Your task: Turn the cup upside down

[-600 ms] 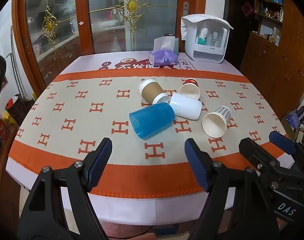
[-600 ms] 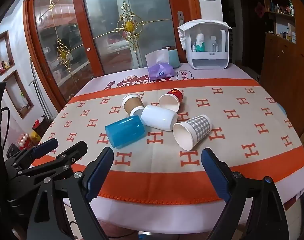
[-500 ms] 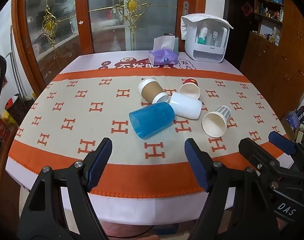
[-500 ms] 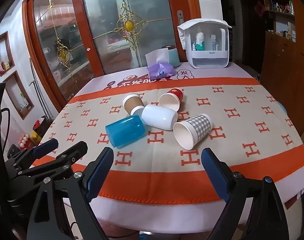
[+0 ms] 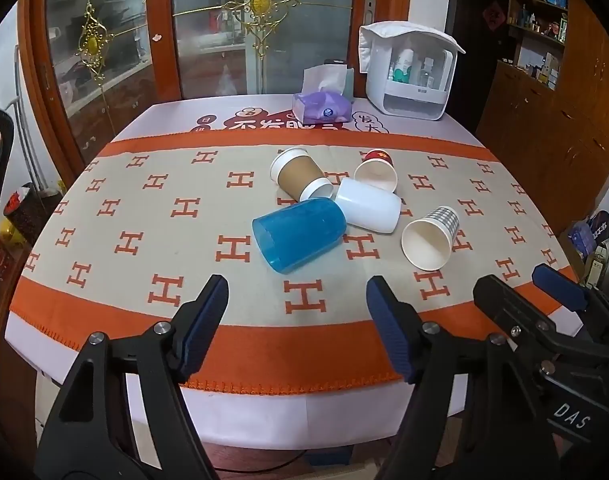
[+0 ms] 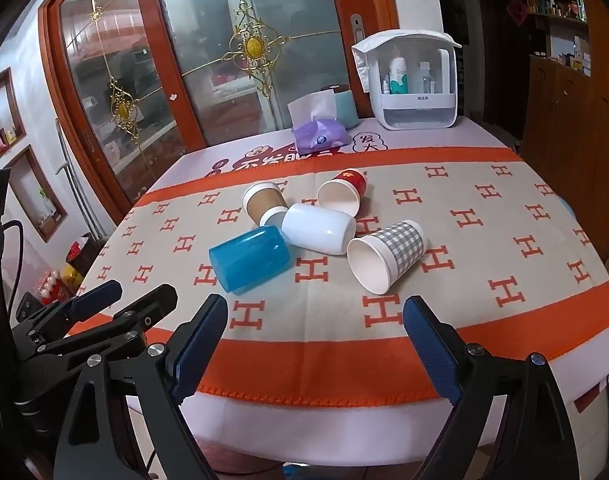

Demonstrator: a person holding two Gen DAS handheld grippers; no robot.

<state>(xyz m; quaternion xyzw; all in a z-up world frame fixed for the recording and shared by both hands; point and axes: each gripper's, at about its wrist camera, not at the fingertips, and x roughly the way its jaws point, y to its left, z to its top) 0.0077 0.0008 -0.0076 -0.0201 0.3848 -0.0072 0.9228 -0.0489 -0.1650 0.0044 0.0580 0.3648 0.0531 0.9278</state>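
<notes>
Both claws gape wide and empty, your left gripper (image 5: 296, 328) and right gripper (image 6: 314, 344) short of the table edge. Five cups lie tipped mid-table; the checked paper cup (image 6: 388, 254) sits at one o'clock from your right: light, crushable, so pinch its wall gently mid-body.
</notes>
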